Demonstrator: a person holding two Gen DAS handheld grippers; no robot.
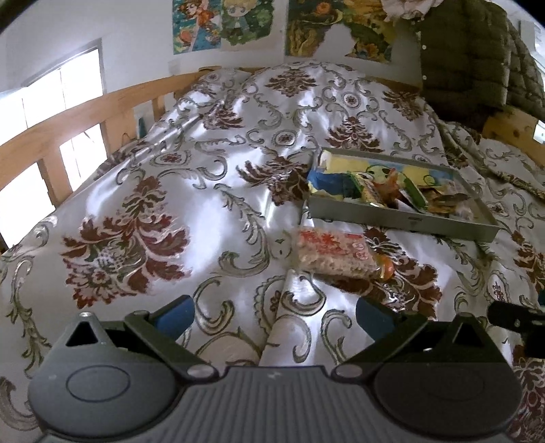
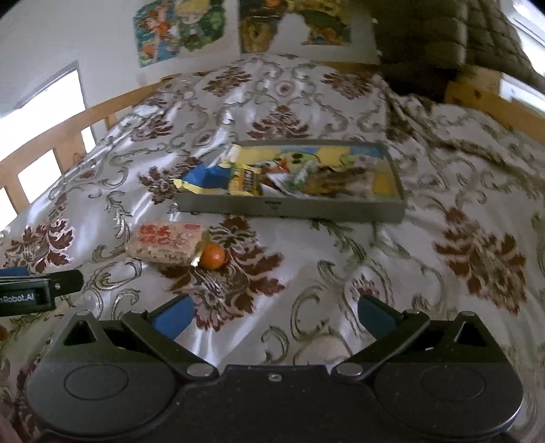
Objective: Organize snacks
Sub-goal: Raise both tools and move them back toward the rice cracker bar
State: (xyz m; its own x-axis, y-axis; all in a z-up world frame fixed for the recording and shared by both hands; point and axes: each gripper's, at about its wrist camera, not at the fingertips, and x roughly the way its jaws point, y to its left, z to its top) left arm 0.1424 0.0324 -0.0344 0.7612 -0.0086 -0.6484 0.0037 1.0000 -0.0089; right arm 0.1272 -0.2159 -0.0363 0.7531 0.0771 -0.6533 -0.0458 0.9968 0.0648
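Observation:
A grey tray (image 1: 402, 218) lies on the bed with several snack packets in it; in the right wrist view its front wall (image 2: 293, 208) faces me. A clear packet of puffed-rice bars with red print (image 1: 332, 252) (image 2: 167, 242) lies on the bedspread in front of the tray's left end. A small orange round snack (image 2: 213, 256) (image 1: 385, 267) touches its right end. My left gripper (image 1: 274, 313) is open and empty, just short of the packet. My right gripper (image 2: 274, 311) is open and empty, to the right of the packet.
The bed has a white satin cover with dark red floral patterns (image 1: 129, 238). A wooden rail (image 1: 68, 126) runs along the left side. A dark green quilted jacket (image 1: 477, 58) hangs at the back right. Posters (image 2: 180, 30) are on the wall.

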